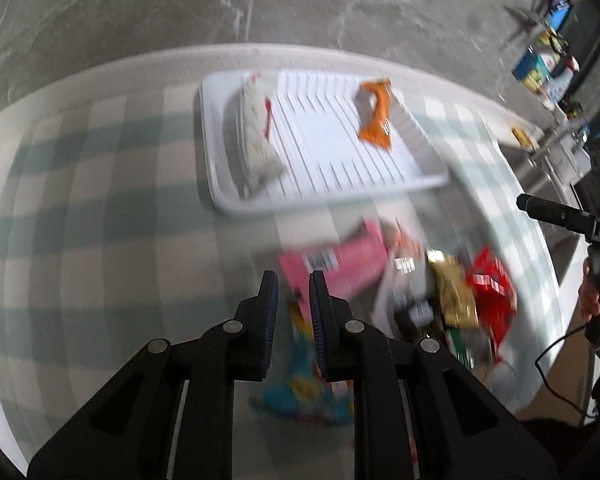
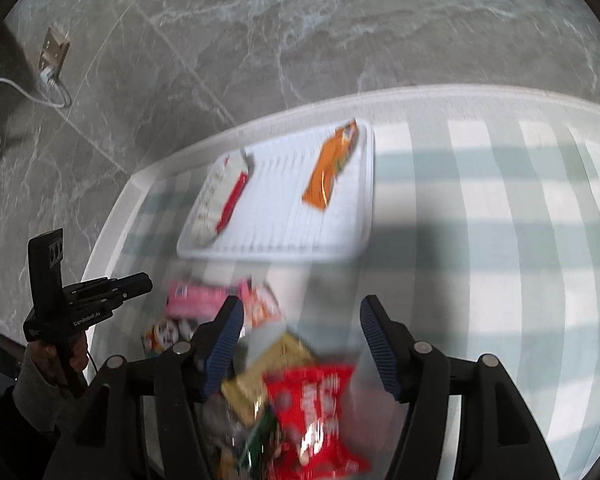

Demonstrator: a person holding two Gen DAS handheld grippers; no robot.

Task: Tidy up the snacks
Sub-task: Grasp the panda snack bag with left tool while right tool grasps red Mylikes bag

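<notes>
A white slatted tray (image 1: 380,196) (image 2: 356,208) sits on the checked tablecloth. In it lie a white-and-red snack pack (image 1: 256,136) (image 2: 220,192) and an orange pack (image 1: 376,116) (image 2: 328,172). Nearer lies a blurred pile: a pink pack (image 1: 340,264) (image 2: 196,300), a gold pack (image 1: 456,296) (image 2: 268,372), a red pack (image 1: 492,292) (image 2: 316,412) and a teal pack (image 1: 300,392). My left gripper (image 1: 293,284) hovers over the pile's left side, jaws a narrow gap apart and empty. My right gripper (image 2: 302,312) is open above the red and gold packs.
The table's far edge (image 1: 260,50) meets a grey marble floor (image 2: 260,40). Shelves with boxes (image 1: 548,68) stand at the far right in the left wrist view. A power strip and cable (image 2: 52,60) lie on the floor.
</notes>
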